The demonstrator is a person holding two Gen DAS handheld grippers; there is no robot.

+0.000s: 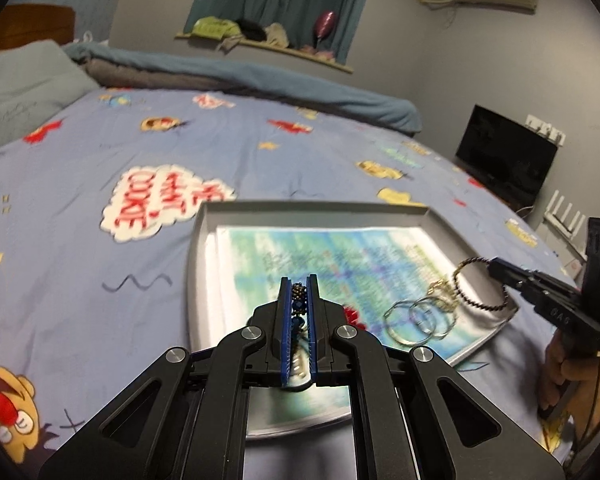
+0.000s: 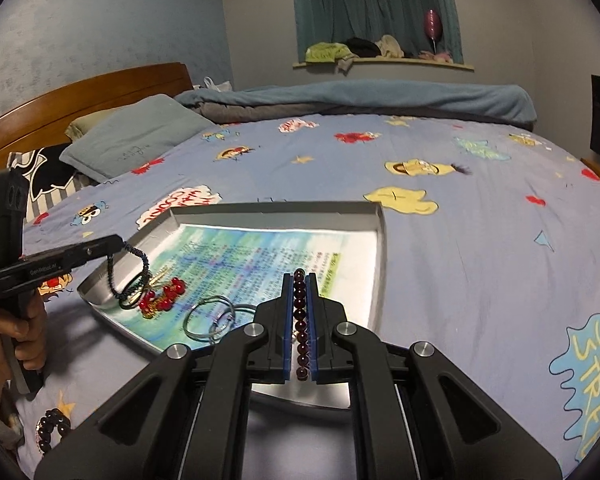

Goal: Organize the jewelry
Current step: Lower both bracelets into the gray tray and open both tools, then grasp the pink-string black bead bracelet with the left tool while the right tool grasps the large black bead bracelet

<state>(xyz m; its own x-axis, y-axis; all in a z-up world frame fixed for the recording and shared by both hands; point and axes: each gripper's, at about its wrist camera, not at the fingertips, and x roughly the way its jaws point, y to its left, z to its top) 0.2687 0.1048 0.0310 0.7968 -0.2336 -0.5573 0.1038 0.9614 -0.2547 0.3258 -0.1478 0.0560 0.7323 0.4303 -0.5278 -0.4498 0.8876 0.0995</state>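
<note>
The left gripper (image 1: 299, 284) has its 2 blue-lined fingers (image 1: 285, 308) drawn nearly together, pinching a dark blue beaded bracelet (image 1: 299, 300) that runs lengthwise in the narrow gap. In the right wrist view the same bracelet (image 2: 134, 268) hangs as a loop from the gripper's tip (image 2: 118, 242), its lower end reaching down among the jewelry at the near left corner of the tray.

The right gripper (image 2: 299, 280) is likewise almost closed, gripping a dark red beaded bracelet (image 2: 299, 320) whose round beads line up between the pads. From the left wrist view, this gripper's tip (image 1: 494, 268) holds a dark loop (image 1: 478, 284) that hangs over the tray's right edge.

Both grippers hover above a grey tray (image 2: 376, 248) lying on a blue cartoon-print bedsheet (image 2: 480, 240). The tray is lined with a blue-green printed sheet (image 2: 240, 256). On that sheet lie a cluster of red beads (image 2: 162, 296) and, just beside it, 2 overlapping silver bangles (image 2: 210, 320), near the right gripper's left finger. Another dark beaded bracelet (image 2: 52, 430) lies on the bedsheet, outside the tray, close to the person's left hand (image 2: 16, 328).
</note>
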